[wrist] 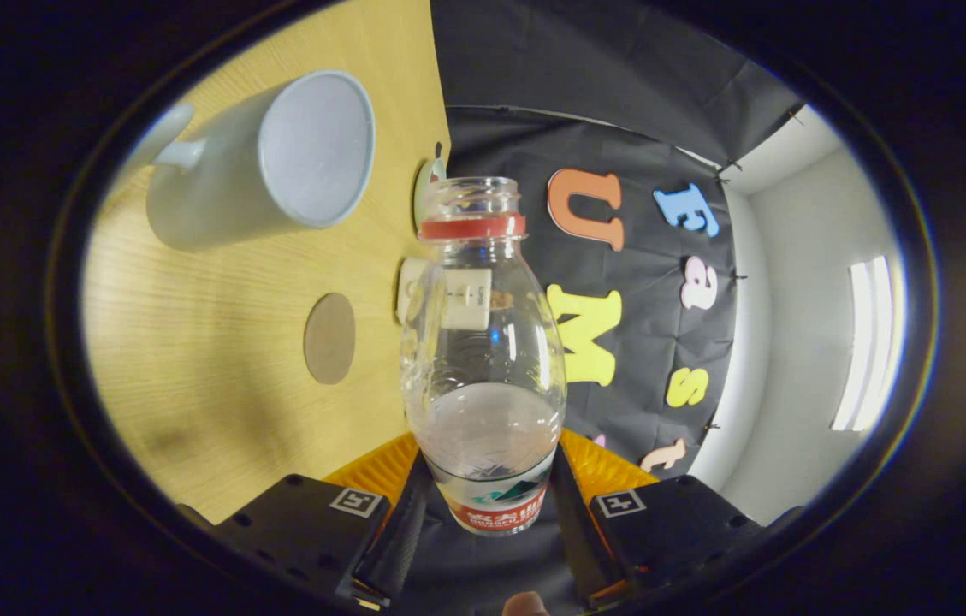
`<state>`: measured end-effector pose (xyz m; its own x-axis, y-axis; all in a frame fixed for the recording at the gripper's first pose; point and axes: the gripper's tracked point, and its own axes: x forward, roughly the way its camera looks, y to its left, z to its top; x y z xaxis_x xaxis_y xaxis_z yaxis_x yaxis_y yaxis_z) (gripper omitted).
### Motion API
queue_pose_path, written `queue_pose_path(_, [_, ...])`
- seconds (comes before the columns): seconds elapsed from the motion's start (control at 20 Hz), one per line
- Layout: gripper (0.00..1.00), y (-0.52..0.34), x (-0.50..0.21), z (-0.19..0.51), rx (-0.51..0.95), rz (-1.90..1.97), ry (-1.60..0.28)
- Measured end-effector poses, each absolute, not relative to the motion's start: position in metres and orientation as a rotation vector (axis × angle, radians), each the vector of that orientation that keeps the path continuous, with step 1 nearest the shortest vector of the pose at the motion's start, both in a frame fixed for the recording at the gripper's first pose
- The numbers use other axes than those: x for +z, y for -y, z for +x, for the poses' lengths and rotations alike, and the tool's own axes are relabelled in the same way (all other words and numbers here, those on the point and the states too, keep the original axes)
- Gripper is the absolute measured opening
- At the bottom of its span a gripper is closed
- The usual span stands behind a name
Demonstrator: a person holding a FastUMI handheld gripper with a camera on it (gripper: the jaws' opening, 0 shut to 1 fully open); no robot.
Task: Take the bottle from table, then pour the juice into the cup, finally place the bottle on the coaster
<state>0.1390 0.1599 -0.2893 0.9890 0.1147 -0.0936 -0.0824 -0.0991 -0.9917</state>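
Gripping the bottle (pixel 484 359) between both fingers, the tool (pixel 487 505) is rolled sideways.

we are holding the bottle (pixel 483 359) between the gripper (pixel 487 500) fingers, both pressing on its labelled lower part. the bottle is clear, uncapped, with a red ring under its open mouth, and a little cloudy liquid is sitting in its lower body. beyond the fingers the wooden table (pixel 217 385) is showing rolled sideways, with a white cup (pixel 277 162) whose mouth is facing us, and a round brown coaster (pixel 329 338) lying between cup and fingers.
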Motion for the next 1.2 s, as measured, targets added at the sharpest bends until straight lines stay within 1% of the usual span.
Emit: queue_pose_path(1.2, [0.76, -0.168, -0.259, 0.136, 0.159, -1.774, 0.074])
